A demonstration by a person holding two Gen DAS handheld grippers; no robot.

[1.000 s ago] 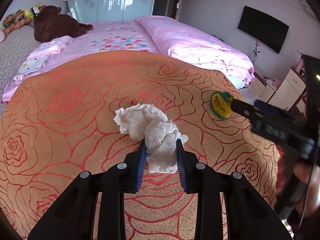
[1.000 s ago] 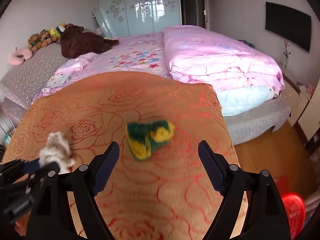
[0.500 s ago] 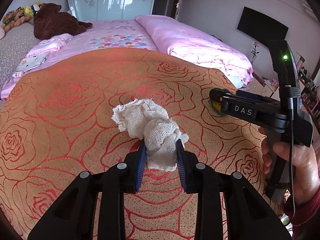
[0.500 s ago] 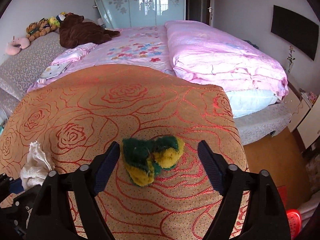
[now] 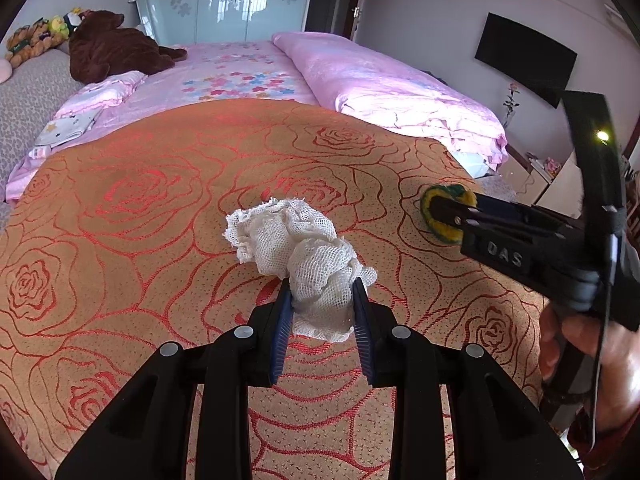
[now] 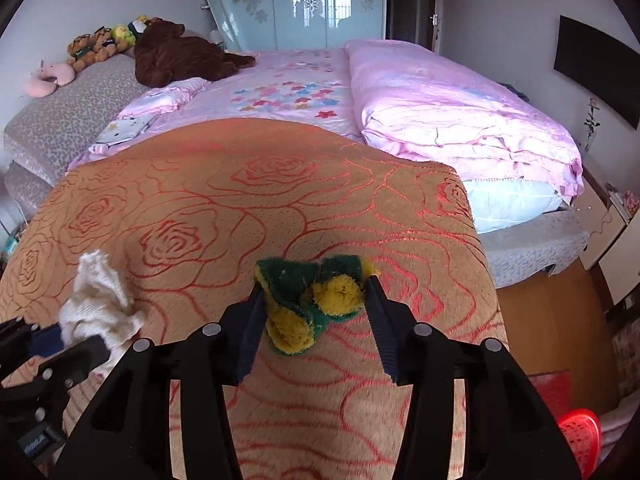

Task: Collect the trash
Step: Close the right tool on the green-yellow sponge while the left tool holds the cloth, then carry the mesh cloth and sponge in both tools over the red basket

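My right gripper [image 6: 316, 300] has closed in since a second ago: jaws now clamp the crumpled green-and-yellow scouring sponge [image 6: 310, 304] on the orange rose-patterned bedspread [image 6: 200, 200]. Left gripper [image 5: 322, 308] still grips the white mesh rag [image 5: 304, 256]. Both pieces look ready to lift.

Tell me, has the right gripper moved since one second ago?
Yes. The right gripper went forward over the orange cover toward the sponge, and its fingers, wide apart before, now close around it.

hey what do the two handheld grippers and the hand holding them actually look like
Both grippers, left gripper and right gripper, are black plastic with silver screws and blue ribbed finger pads. The right one carries raised DAS lettering and a lit green-yellow indicator. A bare hand grips it.
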